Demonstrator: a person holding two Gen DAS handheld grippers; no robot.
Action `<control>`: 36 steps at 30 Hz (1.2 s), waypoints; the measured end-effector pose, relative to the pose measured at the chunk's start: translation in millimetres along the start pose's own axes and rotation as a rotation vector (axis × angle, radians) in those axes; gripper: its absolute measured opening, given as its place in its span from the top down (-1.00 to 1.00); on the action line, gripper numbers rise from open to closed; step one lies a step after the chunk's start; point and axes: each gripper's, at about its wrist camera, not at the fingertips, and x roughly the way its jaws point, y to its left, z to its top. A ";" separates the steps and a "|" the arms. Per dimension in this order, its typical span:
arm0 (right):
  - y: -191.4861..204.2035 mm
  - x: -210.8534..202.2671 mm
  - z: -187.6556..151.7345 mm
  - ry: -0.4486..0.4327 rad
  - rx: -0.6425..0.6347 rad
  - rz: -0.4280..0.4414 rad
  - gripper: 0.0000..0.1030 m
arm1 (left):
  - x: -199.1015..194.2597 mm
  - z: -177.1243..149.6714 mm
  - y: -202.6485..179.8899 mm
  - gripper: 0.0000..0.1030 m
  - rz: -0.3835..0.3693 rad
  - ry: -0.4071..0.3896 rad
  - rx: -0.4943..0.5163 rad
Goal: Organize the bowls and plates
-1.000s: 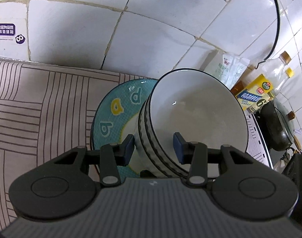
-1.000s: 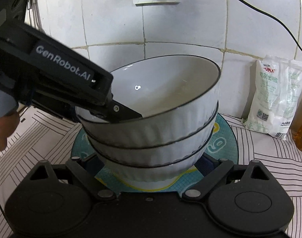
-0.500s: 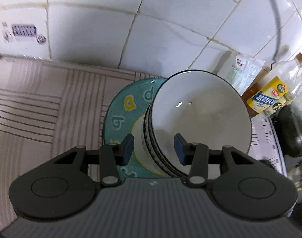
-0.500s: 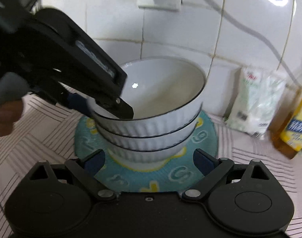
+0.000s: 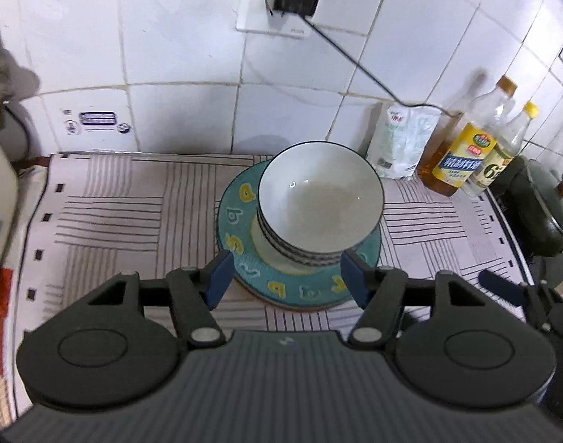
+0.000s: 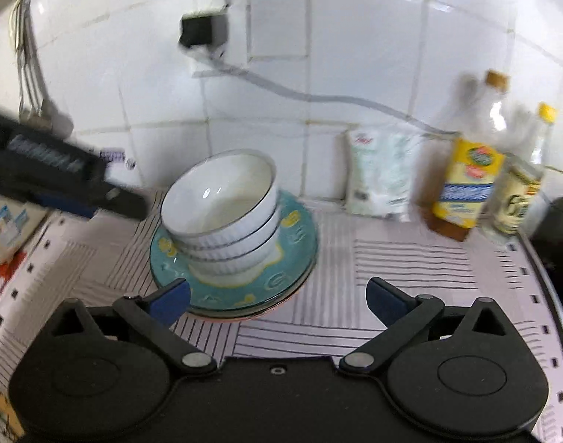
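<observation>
Left wrist view shows the stack of three white bowls (image 5: 320, 203) sitting upright, mouths facing straight up, on the teal plate (image 5: 240, 254), which lies flat on the striped cloth (image 5: 107, 221). At least one more plate edge shows under the teal one in the right wrist view. The stack's axis runs vertically, with no long side; the bowls sit off-centre on the plate, toward its back edge near the tiled wall (image 5: 178, 122).

The left gripper (image 5: 285, 277) hangs in front of the plate with its fingers spread wide and nothing between them. The right gripper (image 6: 277, 299) is also spread wide and empty, on the near side of the plate and off to its right.

Risks, as I judge them: the off-centre bowls could tip or slide if the plate is lifted by its near rim, since the weight sits toward the wall. A finger catching the top bowl's rim could drag the stack. The oil bottles (image 5: 466, 155) and the white bag (image 5: 403, 144), to the right of the plate, could be knocked over by a sideways sweep.
</observation>
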 end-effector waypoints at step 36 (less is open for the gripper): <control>-5.5 -162.4 -32.6 0.002 0.082 -0.134 -1.00 | -151.1 -108.0 -22.9 -1.00 0.174 -0.103 0.020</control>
